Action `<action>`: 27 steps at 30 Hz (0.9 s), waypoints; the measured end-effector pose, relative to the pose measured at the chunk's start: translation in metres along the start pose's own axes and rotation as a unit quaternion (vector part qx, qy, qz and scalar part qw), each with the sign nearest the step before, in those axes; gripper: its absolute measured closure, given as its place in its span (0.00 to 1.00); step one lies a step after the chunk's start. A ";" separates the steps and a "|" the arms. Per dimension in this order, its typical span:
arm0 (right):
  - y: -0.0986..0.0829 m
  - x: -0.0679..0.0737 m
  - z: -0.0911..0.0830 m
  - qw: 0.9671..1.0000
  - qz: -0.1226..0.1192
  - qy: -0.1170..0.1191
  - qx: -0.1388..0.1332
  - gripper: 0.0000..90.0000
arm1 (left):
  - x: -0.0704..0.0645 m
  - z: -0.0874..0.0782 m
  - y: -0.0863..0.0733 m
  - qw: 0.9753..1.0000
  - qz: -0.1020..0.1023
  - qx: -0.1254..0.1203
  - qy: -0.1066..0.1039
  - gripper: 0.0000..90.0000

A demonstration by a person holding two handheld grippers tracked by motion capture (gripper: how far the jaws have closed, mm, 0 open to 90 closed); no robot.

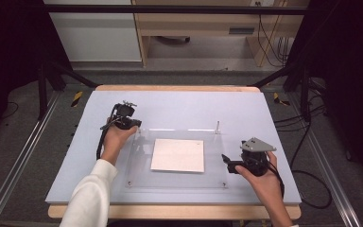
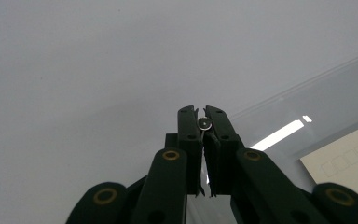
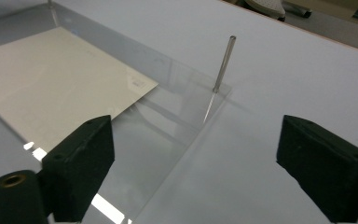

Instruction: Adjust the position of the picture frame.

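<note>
The small metal pin (image 2: 205, 123) is pinched between the fingers of my left gripper (image 2: 204, 122), its round head showing right at the tips. In the high view that left gripper (image 1: 124, 120) hangs over the far left corner of the clear acrylic plate (image 1: 177, 182), toward the counter's far left area. The plate lies flat in the middle of the counter (image 1: 179, 104), with a white sheet of paper (image 1: 178, 155) on or under it; through the glare I cannot tell which.

My right gripper (image 3: 193, 158) has its fingers spread wide with nothing between them. It points across the plate's right edge toward the upright metal post (image 3: 223, 63) at the far right corner. In the high view the right gripper (image 1: 229, 163) sits just off the plate's right edge, nearer the counter's near right corner, and the same post (image 1: 217, 127) stands at the plate's far right corner.

As I judge it, the job is fitting posts at the plate's corners. One is in and standing at the far right. The one in my left fingers looks meant for the far left corner, but I cannot see whether it has reached its hole. The two near corners show only small dark dots in the high view, most likely holes or fasteners, so those seem left to do.
</note>
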State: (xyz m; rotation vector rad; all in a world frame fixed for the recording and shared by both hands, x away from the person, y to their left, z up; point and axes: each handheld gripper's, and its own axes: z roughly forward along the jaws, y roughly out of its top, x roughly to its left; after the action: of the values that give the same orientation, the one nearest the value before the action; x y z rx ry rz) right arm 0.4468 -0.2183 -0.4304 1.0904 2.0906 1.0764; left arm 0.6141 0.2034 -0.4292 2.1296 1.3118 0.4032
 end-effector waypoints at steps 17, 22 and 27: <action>-0.049 0.012 -0.047 0.995 -0.093 0.015 0.014 0.33 | 0.002 0.003 0.005 1.000 -0.008 0.014 0.001 0.94; -0.059 0.026 -0.050 0.990 -0.133 0.036 0.038 0.32 | 0.003 0.004 0.006 1.000 -0.011 0.015 0.000 0.94; -0.061 0.034 -0.046 0.985 -0.161 0.047 0.051 0.31 | 0.004 0.005 0.007 1.000 -0.016 0.014 -0.003 0.94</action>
State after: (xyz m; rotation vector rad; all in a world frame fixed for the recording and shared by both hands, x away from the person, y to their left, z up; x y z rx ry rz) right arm 0.3696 -0.2290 -0.4604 0.7234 2.3199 0.8846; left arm 0.6236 0.2032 -0.4290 2.1288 1.3543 0.3666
